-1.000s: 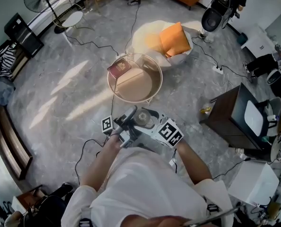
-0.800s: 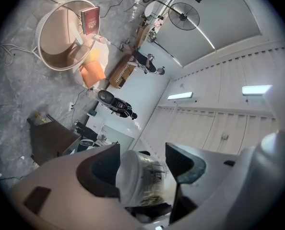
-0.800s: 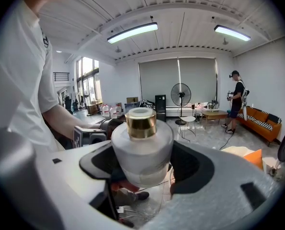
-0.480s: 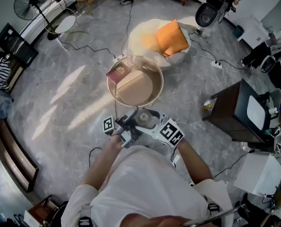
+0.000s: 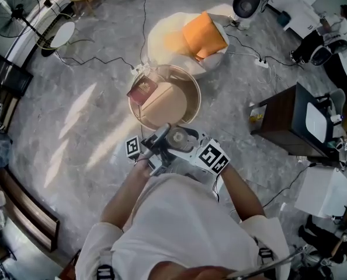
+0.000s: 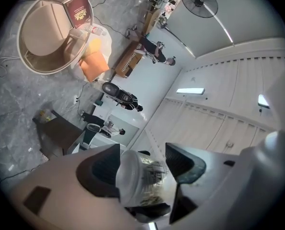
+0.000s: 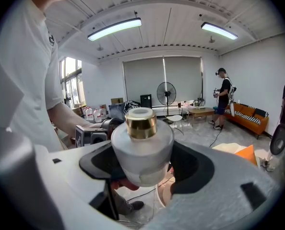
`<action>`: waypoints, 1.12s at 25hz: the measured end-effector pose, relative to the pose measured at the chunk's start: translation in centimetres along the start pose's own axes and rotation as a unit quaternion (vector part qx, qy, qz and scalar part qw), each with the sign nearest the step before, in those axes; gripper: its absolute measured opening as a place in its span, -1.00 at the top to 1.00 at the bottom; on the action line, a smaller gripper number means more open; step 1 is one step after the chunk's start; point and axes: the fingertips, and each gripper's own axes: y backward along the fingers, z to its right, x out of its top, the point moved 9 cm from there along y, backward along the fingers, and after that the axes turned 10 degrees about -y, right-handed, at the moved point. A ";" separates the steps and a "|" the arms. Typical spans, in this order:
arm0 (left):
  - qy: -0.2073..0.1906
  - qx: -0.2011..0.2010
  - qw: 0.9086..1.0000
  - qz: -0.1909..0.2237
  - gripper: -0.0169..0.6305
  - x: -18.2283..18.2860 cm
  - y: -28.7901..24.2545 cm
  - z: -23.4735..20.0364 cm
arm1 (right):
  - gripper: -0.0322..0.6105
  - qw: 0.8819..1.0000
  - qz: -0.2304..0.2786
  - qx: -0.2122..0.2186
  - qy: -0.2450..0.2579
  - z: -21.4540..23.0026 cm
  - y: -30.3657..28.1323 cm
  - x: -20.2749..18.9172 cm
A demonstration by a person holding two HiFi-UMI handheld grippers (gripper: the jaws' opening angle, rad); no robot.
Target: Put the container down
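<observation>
we hold the frosted container (image 7: 141,147) in the air, short of the round table (image 5: 194,101), with the left gripper (image 6: 143,163) and right gripper (image 7: 147,164) both clamped on it. if one lets go early, the smooth bottle may tip, drop, or strike the red book (image 5: 142,89).

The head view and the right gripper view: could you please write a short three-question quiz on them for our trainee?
1. True or false: the red book lies on the round table.
2. What does the right gripper hold between its jaws? A the red book; B a frosted container with a gold collar; C a mug.
3. Fill in: the cushion beyond the table is ____.
Key: 1 true; 2 B; 3 orange.
</observation>
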 end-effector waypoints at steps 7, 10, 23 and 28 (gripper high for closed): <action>0.025 0.014 0.999 -0.035 0.09 6.6 0.0 1.3 | -0.14 0.999 0.004 -0.038 -0.026 1.8 -5.4 2.7; 0.029 0.019 0.998 -0.049 0.09 8.5 -0.2 1.8 | -0.14 0.998 0.008 -0.052 -0.034 2.4 -6.8 3.6; 0.056 0.033 0.996 -0.063 0.09 12.4 -1.6 0.7 | -0.14 0.996 0.000 -0.071 -0.060 5.5 -9.4 4.3; 0.050 0.028 0.997 -0.050 0.09 13.3 -3.0 0.0 | -0.14 0.997 0.002 -0.064 -0.054 7.5 -9.4 4.5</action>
